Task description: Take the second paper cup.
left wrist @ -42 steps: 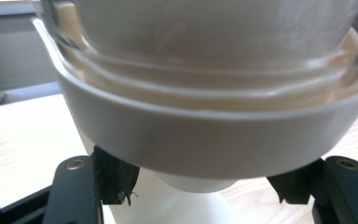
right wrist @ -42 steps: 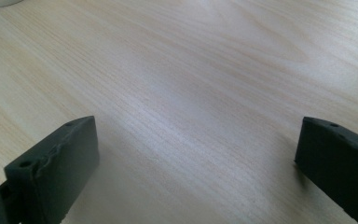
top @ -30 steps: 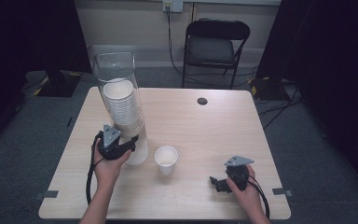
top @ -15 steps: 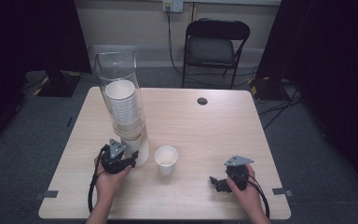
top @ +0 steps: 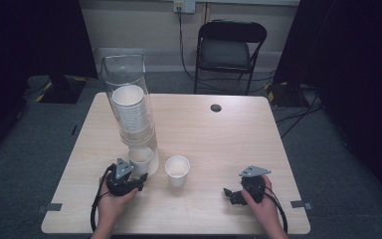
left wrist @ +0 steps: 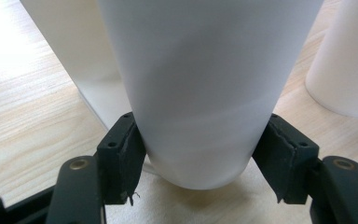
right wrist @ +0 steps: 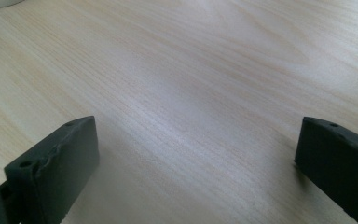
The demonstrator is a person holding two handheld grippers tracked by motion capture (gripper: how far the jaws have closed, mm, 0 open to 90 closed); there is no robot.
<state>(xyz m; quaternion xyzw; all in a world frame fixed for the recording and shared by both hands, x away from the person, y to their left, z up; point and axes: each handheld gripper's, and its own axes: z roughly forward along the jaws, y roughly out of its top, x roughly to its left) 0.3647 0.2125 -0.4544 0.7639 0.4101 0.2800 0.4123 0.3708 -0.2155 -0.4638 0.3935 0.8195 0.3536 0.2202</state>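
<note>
Clamped around a white paper cup (left wrist: 200,93) low on its wall, just above the base: the left tongs (left wrist: 200,163), both pads pressing the sides. In the high view, same cup (top: 140,158) standing under the mouth of the clear cup dispenser (top: 124,94), bottom of the stack (top: 131,112), left tongs (top: 132,180) gripping from the near side. Probably already free of the stack or nearly so; cannot tell for certain from here.

Likely very light, thin-walled, easy to crush. Open rim stiffer thanks to the rolled lip; base stiffer thanks to the folded bottom; middle of the wall softest. Present hold near the base therefore a sound one, little risk of denting. Smooth, slightly waxy surface, so some slip possible under a loose hold; gentle, steady squeeze called for, no more. Empty, by the look of it, so no spill to fear, but easily tipped by a knock once set down.

Second cup (top: 177,170) upright on the table (top: 229,129), just beside the dispenser, apart from the held one; its side wall at the right edge of the left gripper view (left wrist: 345,60).

Right tongs (top: 233,195) resting low over the table near the right front corner, spread wide, nothing between the pads (right wrist: 58,163), bare wood beneath.
</note>
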